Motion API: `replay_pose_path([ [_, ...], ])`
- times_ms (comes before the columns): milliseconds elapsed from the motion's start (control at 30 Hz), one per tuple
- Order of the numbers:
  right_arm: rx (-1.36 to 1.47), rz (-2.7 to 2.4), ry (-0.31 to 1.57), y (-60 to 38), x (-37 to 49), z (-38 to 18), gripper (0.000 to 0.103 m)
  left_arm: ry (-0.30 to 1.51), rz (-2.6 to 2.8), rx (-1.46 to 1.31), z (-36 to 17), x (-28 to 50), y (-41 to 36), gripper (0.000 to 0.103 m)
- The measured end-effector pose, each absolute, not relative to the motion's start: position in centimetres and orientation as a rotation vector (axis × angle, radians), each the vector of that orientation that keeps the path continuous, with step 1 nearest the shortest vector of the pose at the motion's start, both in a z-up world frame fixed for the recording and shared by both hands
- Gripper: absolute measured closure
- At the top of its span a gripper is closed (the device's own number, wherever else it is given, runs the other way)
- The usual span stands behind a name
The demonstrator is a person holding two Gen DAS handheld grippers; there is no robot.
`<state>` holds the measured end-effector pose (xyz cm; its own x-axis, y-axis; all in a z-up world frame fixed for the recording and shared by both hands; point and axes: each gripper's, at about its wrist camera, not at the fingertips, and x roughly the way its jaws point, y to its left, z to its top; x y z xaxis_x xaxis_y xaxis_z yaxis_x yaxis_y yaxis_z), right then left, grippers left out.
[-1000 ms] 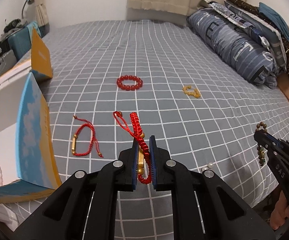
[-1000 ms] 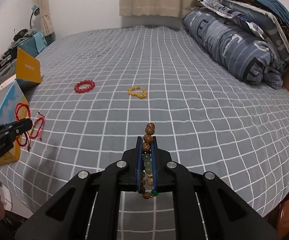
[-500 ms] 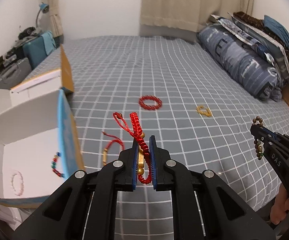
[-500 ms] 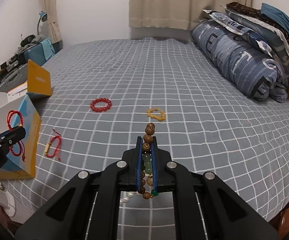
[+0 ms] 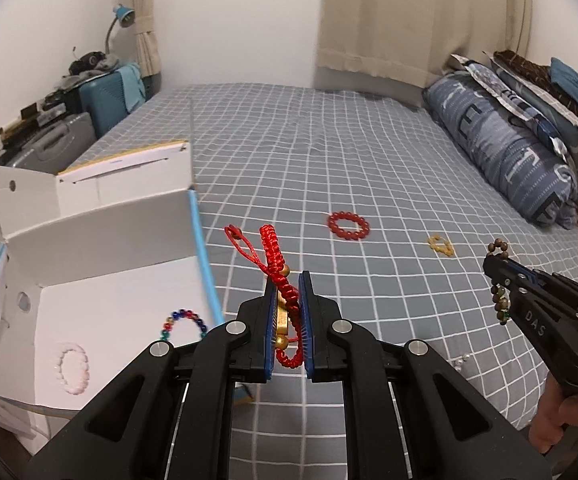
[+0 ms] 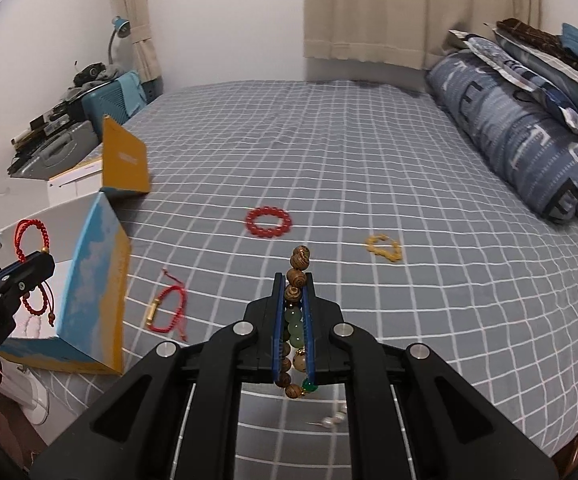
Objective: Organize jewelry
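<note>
My left gripper (image 5: 288,280) is shut on a red braided cord bracelet (image 5: 274,248) with gold beads, held in the air beside the open white box (image 5: 101,236). The box holds a multicoloured bead bracelet (image 5: 183,320) and a pale pink bead bracelet (image 5: 74,365). My right gripper (image 6: 293,280) is shut on a wooden and green bead bracelet (image 6: 297,276) above the bed. It also shows in the left wrist view (image 5: 497,264). On the bed lie a red bead bracelet (image 6: 268,221), a yellow bead bracelet (image 6: 384,249), a red cord bracelet (image 6: 167,310) and white pearls (image 6: 335,419).
The bed has a grey checked sheet (image 6: 349,152). Blue pillows and folded bedding (image 6: 529,120) are stacked at the right. Cases and clutter (image 5: 61,120) stand left of the bed under a lamp (image 5: 123,16). The box's orange-blue flap (image 6: 101,280) stands upright at the bed's edge.
My left gripper has swung left with the red cord bracelet, so the open box's inside now shows. My right gripper has kept its bead bracelet and shifted slightly.
</note>
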<state>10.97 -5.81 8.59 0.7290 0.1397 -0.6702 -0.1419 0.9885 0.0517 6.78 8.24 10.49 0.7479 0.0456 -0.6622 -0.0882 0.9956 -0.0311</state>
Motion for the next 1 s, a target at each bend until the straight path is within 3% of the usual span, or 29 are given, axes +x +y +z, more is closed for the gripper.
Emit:
replay_pose_path([
  [1000, -0.080, 0.500, 0.686, 18.3, 8.4, 10.3, 0.096, 0.723, 0.383, -0.157, 10.1, 0.6, 26.4, 0.093],
])
